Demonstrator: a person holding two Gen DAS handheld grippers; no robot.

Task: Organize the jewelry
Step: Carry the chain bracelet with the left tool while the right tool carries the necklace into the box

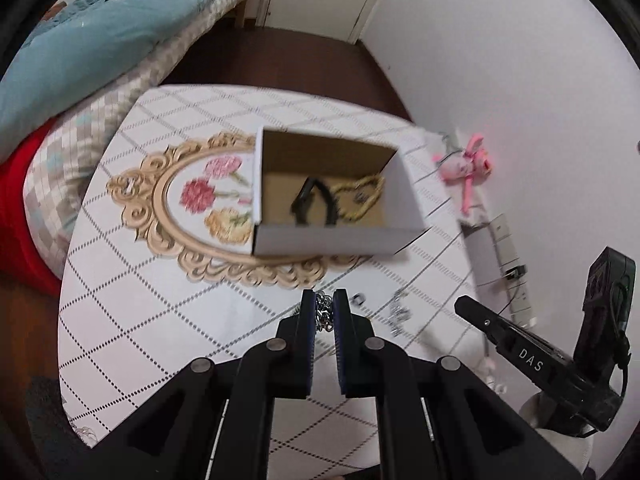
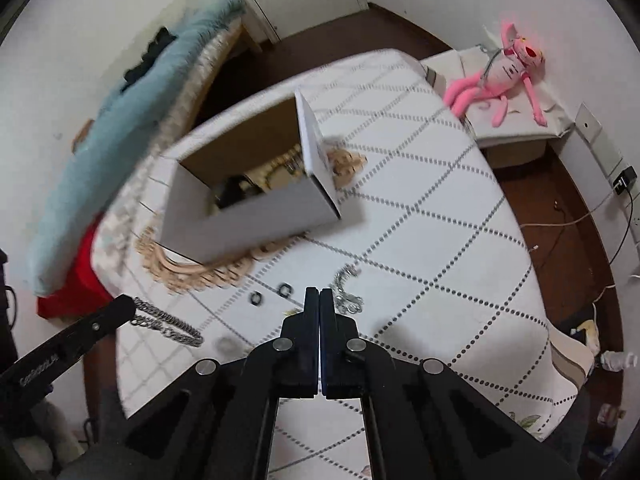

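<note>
Place: home bedroom | Evidence: bed with light blue quilt [image 1: 100,40] at ten o'clock; pink plush toy [image 2: 508,76] at two o'clock; white checked tablecloth with floral print [image 1: 168,280] centre; dark wooden floor [image 1: 280,56] at twelve o'clock

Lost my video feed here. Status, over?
Left gripper shut on silver chain. Right gripper shut, empty. Box ahead, path clear. Rings on table.

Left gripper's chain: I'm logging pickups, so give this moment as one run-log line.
left gripper: shut on silver chain | right gripper: shut, empty | box: open, jewelry inside
</note>
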